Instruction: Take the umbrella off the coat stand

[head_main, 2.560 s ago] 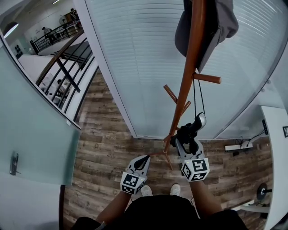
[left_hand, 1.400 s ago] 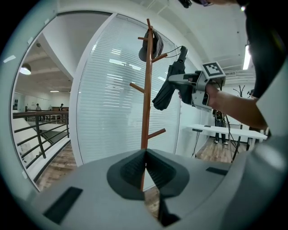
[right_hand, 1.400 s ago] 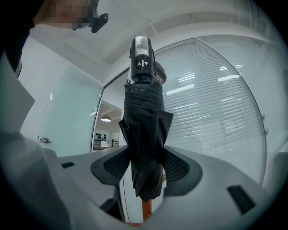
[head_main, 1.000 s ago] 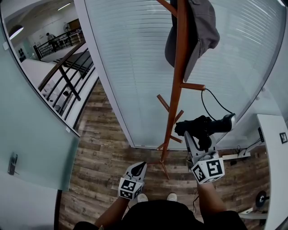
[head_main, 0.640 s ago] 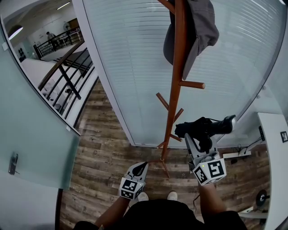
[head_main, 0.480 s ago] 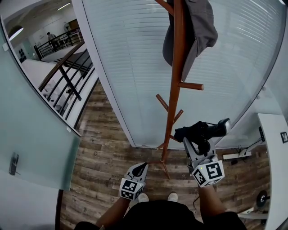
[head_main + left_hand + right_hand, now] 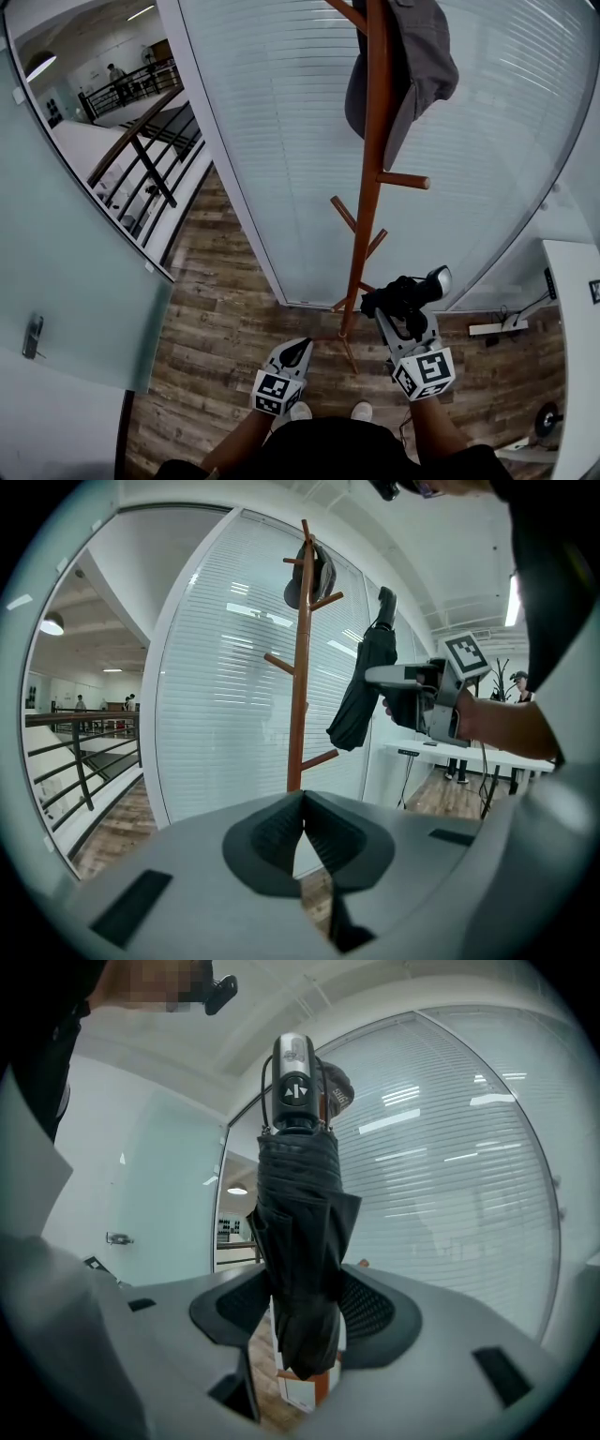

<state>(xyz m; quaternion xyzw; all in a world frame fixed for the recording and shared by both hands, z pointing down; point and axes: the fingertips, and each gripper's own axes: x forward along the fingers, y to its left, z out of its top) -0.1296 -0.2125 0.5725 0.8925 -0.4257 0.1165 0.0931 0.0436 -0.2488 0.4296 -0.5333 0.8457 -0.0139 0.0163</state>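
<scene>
Clamping the folded umbrella (image 7: 407, 292), the right gripper (image 7: 401, 323) holds it just right of the coat stand (image 7: 371, 187) — apparently clear of the pegs (image 7: 405, 179). The left gripper (image 7: 298, 347) hangs near, jaws together, empty. Next: draw the umbrella away without snagging the lower pegs.

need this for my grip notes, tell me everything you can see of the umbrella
The umbrella is a compact black one, folded shut, its fabric bunched in loose pleats. It stands nearly upright, handle uppermost, with a silvery end and a thin black cord loop. The right gripper is shut on its lower fabric, fingers on either side. It hangs on no peg, clear of the wooden coat stand.
</scene>
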